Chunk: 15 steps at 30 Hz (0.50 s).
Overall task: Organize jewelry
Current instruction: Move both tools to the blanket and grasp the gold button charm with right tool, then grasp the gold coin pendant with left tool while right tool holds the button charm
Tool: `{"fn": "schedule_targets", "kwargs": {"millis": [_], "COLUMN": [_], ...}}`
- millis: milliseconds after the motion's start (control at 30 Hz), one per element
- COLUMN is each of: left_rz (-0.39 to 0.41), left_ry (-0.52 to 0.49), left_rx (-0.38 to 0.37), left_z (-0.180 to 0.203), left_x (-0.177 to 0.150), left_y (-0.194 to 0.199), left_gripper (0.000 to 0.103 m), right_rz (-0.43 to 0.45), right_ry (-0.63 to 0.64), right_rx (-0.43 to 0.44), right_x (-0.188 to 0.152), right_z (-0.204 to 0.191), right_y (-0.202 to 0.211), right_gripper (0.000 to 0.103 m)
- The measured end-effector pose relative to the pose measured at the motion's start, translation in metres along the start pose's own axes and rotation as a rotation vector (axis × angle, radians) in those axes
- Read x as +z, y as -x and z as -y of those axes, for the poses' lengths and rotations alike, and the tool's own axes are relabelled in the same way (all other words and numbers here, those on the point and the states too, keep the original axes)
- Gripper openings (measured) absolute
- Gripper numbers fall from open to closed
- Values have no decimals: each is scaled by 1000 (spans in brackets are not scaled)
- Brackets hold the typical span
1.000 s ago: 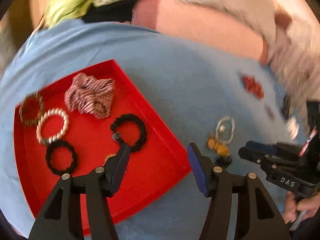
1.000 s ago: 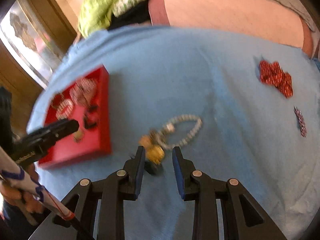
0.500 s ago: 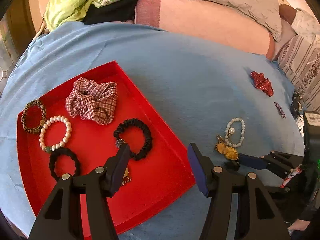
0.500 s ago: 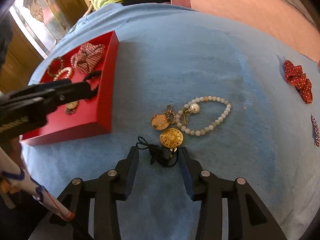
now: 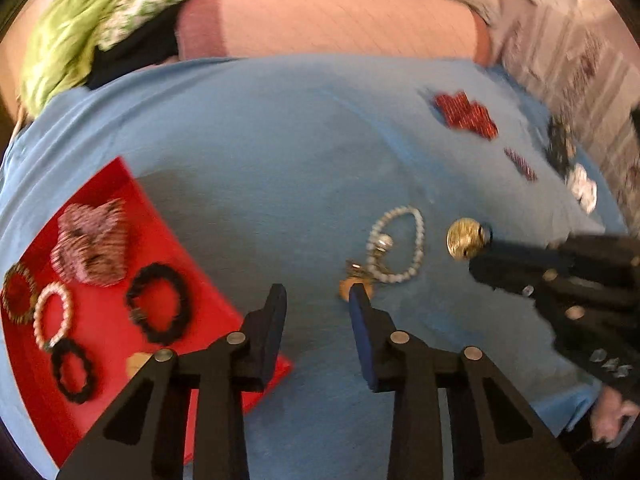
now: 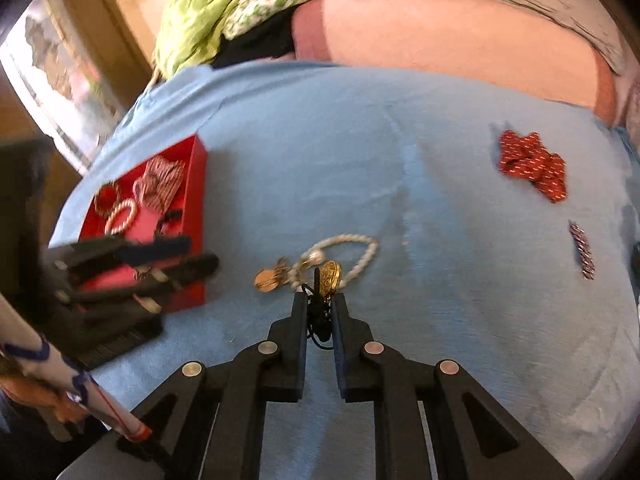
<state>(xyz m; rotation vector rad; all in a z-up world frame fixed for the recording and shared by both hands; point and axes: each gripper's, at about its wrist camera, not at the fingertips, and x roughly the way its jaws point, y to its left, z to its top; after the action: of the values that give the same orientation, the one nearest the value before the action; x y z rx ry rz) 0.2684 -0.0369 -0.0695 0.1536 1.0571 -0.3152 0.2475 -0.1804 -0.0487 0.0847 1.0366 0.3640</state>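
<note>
Tongs on my right [image 6: 320, 308] are clenched on a black cord with a gold pendant [image 6: 331, 277] (lifted a little above the blue sheet [image 6: 460, 280]). My left tongs [image 5: 316, 300] are released, hovering between the red tray [image 5: 192, 248] and the pearl bracelet [image 5: 400, 244], which lies on the sheet.

Only legible lettering: pale raised characters resembling "DAS" on the black body of the right hand-held gripper [image 5: 478, 254], low at the right edge of the left wrist view, blurred and not certain. Nothing readable on the red tray [image 5: 208, 280], the jewelry, or in the right wrist view.
</note>
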Motion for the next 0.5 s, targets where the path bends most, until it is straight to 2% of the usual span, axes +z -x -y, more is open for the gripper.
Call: {"fn": "schedule_targets", "kwargs": {"millis": [100,267,433,500], "left_rz": [-25,-57,-60,-60], "left_ry": [-37,-43,-57,-64], "left_rx": [10,37,73,72], "left_z": [14,21,26,27], "left_x": [0,4,9,10], "left_y": [-14,-32,-41,-40], "left_gripper": [29,29,29,24], "right_rz": [-2,-1,-1,-1], "right_ry": [-17,-23,-38,-44], "right_rx": [16,42,57,61], "right_x": [0,-3,-3,-3], "right_z": [5,7,10,12], "right_y": [1,4,3,3], "right_gripper": [12,13,13,13]}}
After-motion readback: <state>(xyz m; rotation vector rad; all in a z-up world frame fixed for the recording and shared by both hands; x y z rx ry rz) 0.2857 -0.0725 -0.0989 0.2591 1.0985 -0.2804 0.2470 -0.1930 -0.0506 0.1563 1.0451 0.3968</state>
